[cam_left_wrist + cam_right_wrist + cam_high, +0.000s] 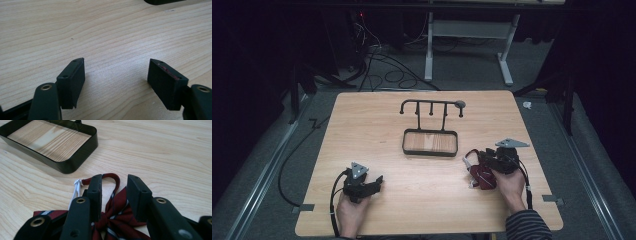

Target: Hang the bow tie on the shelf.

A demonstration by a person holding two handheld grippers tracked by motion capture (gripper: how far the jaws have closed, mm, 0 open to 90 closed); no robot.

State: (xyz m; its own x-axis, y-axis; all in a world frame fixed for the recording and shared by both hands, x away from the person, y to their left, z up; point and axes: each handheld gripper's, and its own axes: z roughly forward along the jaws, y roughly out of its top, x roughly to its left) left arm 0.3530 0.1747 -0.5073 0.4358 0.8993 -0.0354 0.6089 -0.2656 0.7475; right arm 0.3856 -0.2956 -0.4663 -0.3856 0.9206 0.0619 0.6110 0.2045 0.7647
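On the wooden table (422, 200), the person's right gripper (484, 167) sits over a dark red bow tie (482, 177) that lies flat on the tabletop near the right front, a little to the right of and nearer than the black rack's tray. In the right gripper view, the bow tie (117, 220) shows narrow white and navy stripes, and its centre knot lies between the two black jaws. The jaws stand partly apart on either side of the knot and the red neck loop (111, 176); whether they actually pinch the fabric cannot be told. A white elastic cord (77, 186) is tied to the end of the red strap, just left of the left jaw.

Beyond the tie in that view stands the black metal tray (75, 162), its rim framing bare wood grain. From the high view, this tray (430, 152) forms the base of a hanging stand (432, 107) whose cross bar with several short hooks rises at its far side, near the middle of the table.

The left gripper (362, 185) rests at the left front of the table, well apart from the bow tie. In the left gripper view its jaws are spread wide over bare wood, with nothing between them.
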